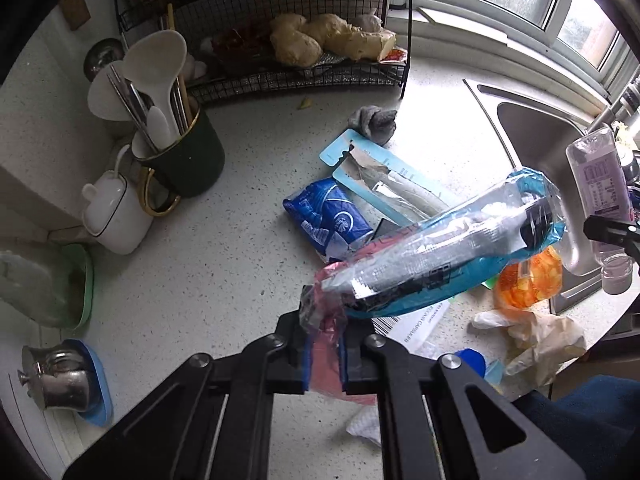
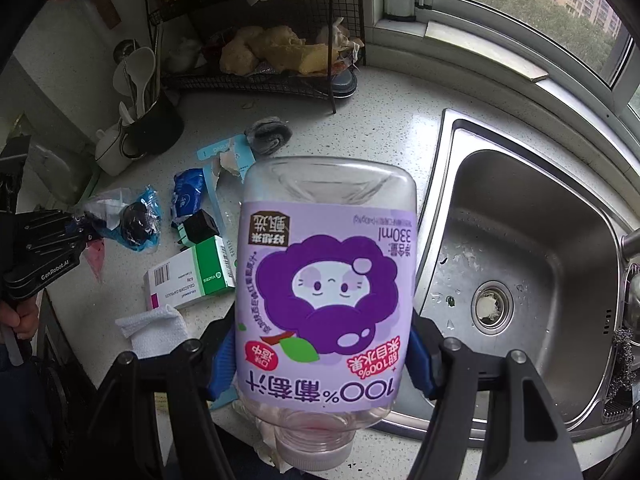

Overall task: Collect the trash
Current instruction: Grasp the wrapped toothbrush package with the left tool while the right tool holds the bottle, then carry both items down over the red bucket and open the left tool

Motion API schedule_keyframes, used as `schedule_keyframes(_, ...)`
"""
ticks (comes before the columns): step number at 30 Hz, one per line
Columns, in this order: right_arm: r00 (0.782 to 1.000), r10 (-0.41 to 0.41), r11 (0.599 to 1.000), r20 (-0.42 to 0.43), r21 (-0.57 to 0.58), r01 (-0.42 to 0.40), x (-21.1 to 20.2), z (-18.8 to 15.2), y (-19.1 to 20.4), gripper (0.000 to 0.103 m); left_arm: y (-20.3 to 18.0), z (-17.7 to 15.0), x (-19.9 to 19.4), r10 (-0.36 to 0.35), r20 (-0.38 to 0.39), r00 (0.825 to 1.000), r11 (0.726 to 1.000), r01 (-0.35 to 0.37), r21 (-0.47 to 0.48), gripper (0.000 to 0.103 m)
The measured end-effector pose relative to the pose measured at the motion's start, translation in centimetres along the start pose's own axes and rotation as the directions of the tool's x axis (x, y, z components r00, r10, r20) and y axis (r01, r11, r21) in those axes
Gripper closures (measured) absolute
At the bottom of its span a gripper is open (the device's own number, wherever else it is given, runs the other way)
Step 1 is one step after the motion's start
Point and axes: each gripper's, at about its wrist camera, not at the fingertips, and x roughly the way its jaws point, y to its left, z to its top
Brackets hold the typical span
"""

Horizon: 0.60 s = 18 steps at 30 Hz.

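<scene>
Wrapper point(image 1: 436, 256) first: my left gripper point(image 1: 325, 354) has its jaws clamped on the pink end of a crinkled plastic wrapper, which is clear of the counter point(image 1: 224, 248). Its long axis runs from the jaws up and away to the right in the left wrist view, the blue and black end pointing toward the sink point(image 1: 548, 148).

My right gripper point(image 2: 320, 354) grips one juice bottle point(image 2: 324, 292) with a purple label, the blue pads pressing its sides. The bottle is upside down to my camera: cap end nearest me, base pointing away, long axis along the fingers, hanging over the counter edge beside the sink.

Still lying on the counter I count one blue packet point(image 1: 328, 220), one torn light-blue card package point(image 1: 384, 176), one orange plastic bag point(image 1: 528, 280), one crumpled pale glove point(image 1: 536, 340), one green-and-white medicine box point(image 2: 192, 276) and one white tissue point(image 2: 154, 328). One grey cloth point(image 1: 374, 120) sits near the wire rack point(image 1: 280, 76). One dark green mug point(image 1: 188, 152) holds utensils, with one white mug point(image 1: 116, 208) just beside it.
</scene>
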Motion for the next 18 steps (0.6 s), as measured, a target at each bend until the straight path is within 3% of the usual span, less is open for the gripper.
schedule_keyframes(9, 0.997, 0.065, 0.993, 0.043, -0.098, -0.061, -3.7, -4.2, 1.2, 0.037, -5.4, -5.7, -5.7, 0.023, 0.035, 0.999, 0.996, -0.02, -0.081, 0.095)
schedule_keyframes(18, 0.989, 0.133, 0.975, 0.07, -0.186, -0.118, -7.5, -11.5, 1.0, 0.037, -13.0, -13.3, -10.5, 0.049, 0.074, 0.996, 0.99, -0.039, -0.134, 0.095)
